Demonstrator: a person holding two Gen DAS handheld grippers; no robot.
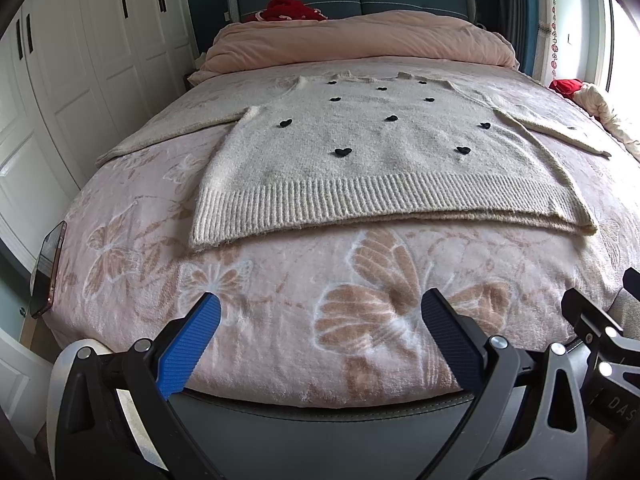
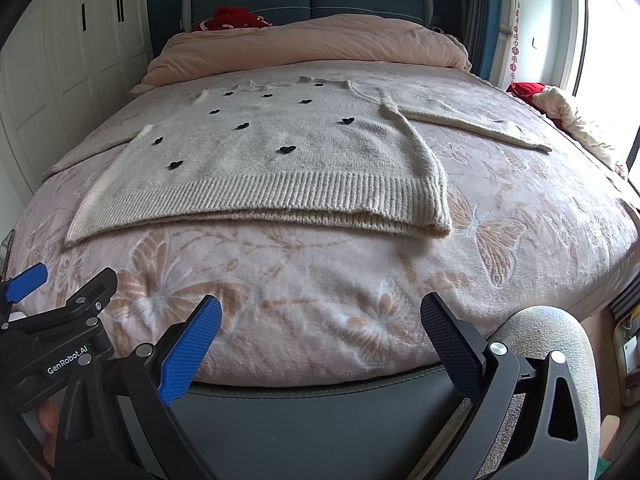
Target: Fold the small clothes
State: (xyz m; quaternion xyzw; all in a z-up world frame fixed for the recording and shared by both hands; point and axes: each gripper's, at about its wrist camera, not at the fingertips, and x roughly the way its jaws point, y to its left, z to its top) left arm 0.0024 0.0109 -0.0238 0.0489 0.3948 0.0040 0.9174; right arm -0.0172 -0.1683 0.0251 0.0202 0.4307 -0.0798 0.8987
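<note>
A cream knit sweater (image 1: 380,160) with small black hearts lies flat on the bed, front up, both sleeves spread out sideways and the ribbed hem toward me. The same sweater (image 2: 272,168) shows in the right wrist view, a little left of centre. My left gripper (image 1: 320,320) hovers open at the foot of the bed, well short of the hem, with nothing between its blue and black fingers. My right gripper (image 2: 320,320) is also open and empty, beside it at the bed's foot. The left gripper (image 2: 24,284) shows at the left edge of the right wrist view.
The bed's pink butterfly blanket (image 1: 280,300) has a dark padded footboard (image 1: 320,408). A bunched pink duvet (image 1: 360,40) lies at the head, with red cloth (image 1: 288,8) behind. A phone (image 1: 48,272) rests at the left edge. Crumpled clothes (image 2: 568,116) lie far right. White wardrobes (image 1: 80,60) stand left.
</note>
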